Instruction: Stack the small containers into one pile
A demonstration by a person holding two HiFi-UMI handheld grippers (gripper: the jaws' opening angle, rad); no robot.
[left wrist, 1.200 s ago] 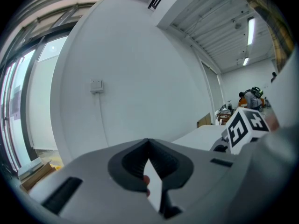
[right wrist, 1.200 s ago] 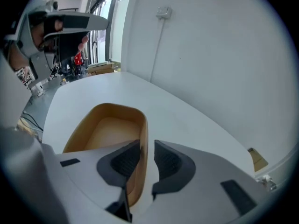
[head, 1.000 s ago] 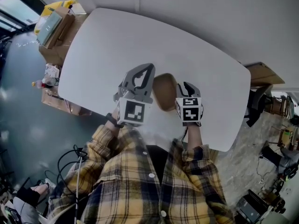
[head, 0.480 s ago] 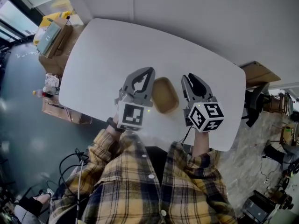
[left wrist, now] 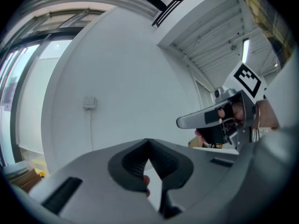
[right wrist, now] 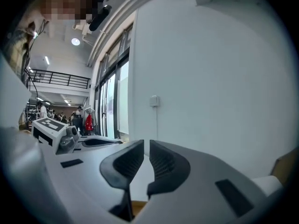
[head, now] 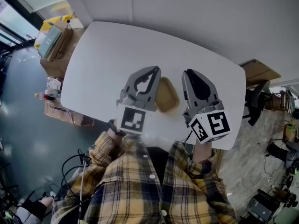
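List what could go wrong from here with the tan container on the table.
1. The left gripper and right gripper flank the tan container closely; a sideways swing could knock it.
2. The right gripper's jaws are closing on nothing and the left's are shut, so neither could grasp without reopening.

Tan shallow container (head: 167, 96), rounded corners, flat on white table (head: 107, 55), possibly several nested

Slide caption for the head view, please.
Left tool and right tool, its jaws closing empty, flank a tan container on the white table.
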